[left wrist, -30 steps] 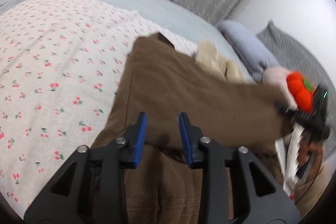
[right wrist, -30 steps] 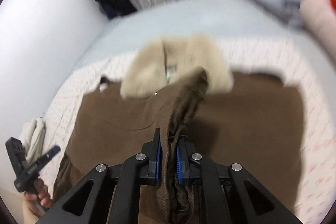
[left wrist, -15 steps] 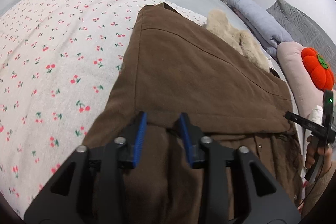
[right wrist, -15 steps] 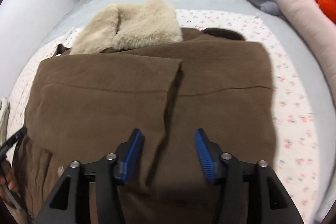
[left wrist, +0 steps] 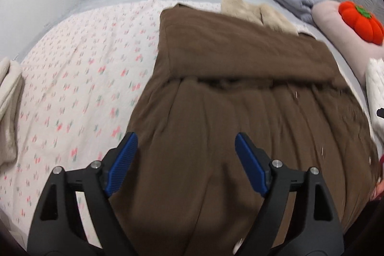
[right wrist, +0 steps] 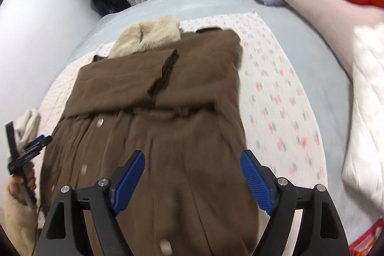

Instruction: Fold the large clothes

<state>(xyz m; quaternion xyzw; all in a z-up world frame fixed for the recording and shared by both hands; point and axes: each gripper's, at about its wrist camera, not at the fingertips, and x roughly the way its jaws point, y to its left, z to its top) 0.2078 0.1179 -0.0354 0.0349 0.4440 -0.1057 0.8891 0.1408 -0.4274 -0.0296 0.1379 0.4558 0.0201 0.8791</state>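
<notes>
Brown coat [right wrist: 153, 126] flat on flowered sheet [left wrist: 79, 88], sleeves folded in, fur collar [right wrist: 148, 37] at 12 o'clock. Left gripper [left wrist: 186, 161] and right gripper [right wrist: 192, 179] just spread wide, nothing between jaws. Next, likely: pinch hem corners evenly, lift together toward collar.

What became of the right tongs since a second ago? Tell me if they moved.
Yes. The right tongs have pulled back from the fur collar toward the coat hem, and their jaws have just been opening, with nothing between them.
</notes>
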